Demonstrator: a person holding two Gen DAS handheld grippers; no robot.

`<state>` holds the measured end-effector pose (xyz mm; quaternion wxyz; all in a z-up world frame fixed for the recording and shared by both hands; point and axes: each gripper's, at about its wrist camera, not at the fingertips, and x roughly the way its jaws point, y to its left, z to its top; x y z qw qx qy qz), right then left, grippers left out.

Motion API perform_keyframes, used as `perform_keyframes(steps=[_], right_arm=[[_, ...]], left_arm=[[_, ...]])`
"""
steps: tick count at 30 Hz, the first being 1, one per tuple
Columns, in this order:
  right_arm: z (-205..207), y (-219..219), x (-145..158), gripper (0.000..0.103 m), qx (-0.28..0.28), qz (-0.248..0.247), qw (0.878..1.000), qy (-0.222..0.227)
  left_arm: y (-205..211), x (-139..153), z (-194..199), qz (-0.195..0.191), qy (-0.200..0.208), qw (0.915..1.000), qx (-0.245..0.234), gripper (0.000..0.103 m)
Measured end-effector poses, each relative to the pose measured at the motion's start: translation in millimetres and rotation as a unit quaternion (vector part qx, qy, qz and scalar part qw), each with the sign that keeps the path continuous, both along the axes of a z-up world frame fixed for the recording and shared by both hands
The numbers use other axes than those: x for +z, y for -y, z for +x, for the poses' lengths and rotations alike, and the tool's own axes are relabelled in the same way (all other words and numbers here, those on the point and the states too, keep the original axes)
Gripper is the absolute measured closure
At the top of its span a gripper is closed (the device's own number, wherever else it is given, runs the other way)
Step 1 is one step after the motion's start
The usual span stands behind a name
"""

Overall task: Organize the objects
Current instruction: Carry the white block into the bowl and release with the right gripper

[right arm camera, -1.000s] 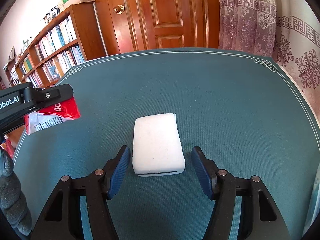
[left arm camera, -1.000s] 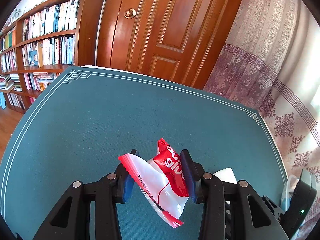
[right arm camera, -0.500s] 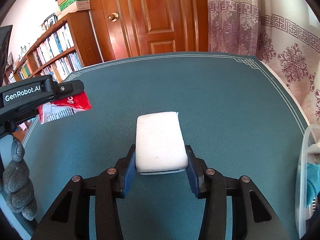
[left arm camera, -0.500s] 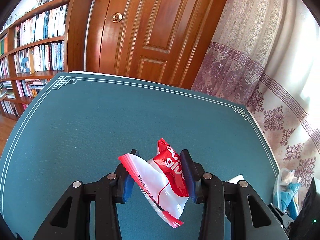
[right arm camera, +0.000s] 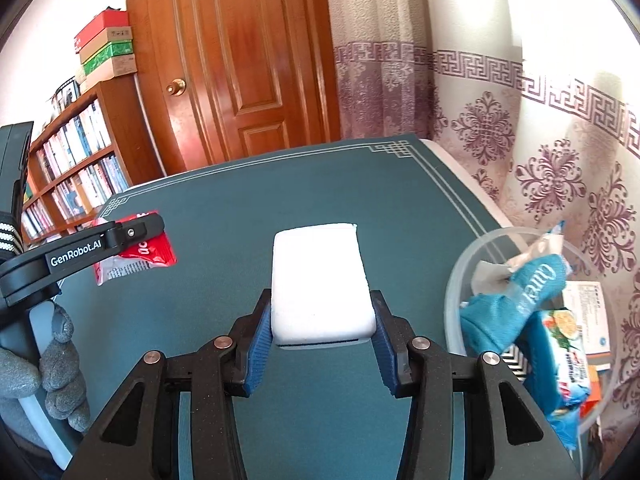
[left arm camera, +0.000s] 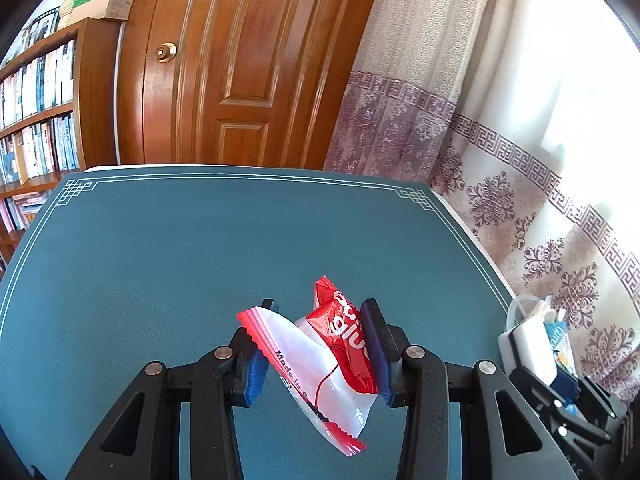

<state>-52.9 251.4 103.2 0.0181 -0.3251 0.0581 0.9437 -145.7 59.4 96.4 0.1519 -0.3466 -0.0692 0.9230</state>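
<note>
Far left of the right wrist view: grey gloved hand (right arm camera: 44, 364) wrapped round the handle of the left gripper (left arm camera: 316, 344), jaws pinching a crinkled red-and-white snack packet (left arm camera: 328, 356), held up off the teal table (left arm camera: 160, 260) with one end drooping below the pads. Seen from the side in the other view, same packet poking out near the table's left edge, not far from the far-left corner trim. Bookshelf (right arm camera: 76, 168) behind that, boxes stacked on top, then a wooden door (right arm camera: 240, 60). Middle: right gripper (right arm camera: 320, 332) clamped on a white sponge-looking block (right arm camera: 320, 284), blue pads pressed into both long sides, block sticking out forward over the table's middle, looks lifted clear though hard to be sure. Over at the right edge of the table: clear plastic tub (right arm camera: 456, 280) just beside that edge, crammed with a teal pouch (right arm camera: 516, 300), a blue snack bag (right arm camera: 564, 356) with oranges printed on it and some flat boxes, exact contents hard to read. Patterned purple curtain (right arm camera: 520, 140) behind all that.
</note>
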Motion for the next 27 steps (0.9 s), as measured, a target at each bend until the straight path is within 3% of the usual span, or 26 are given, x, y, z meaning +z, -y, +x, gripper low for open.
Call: perform_keyframes(steps=[7,15,22,27], right_arm=[[40.3,-59.2,13.6,0.056,-0.09,0.017,0.996,-0.018],[59.6,-123.8,3.1,0.056,-0.175,0.021,0.984,-0.002],[50.4,-160.8,-15.0,0.056,-0.214,0.025,0.976,0.022],[38.6,-174.9,-26.4,0.056,-0.212,0.016,0.976,0.039]], left_arm=[[-23.6,3.2,15.2,-0.01,-0.01,0.9994,-0.032,0.058],[-43.5,6.6,31.8,-0.014,-0.02,0.9976,-0.064,0.058],[-55.6,8.5,42.4,-0.022,-0.03,0.9957,-0.085,0.058],[-58.3,9.2,44.4,-0.022,-0.031,0.9953,-0.089,0.058]])
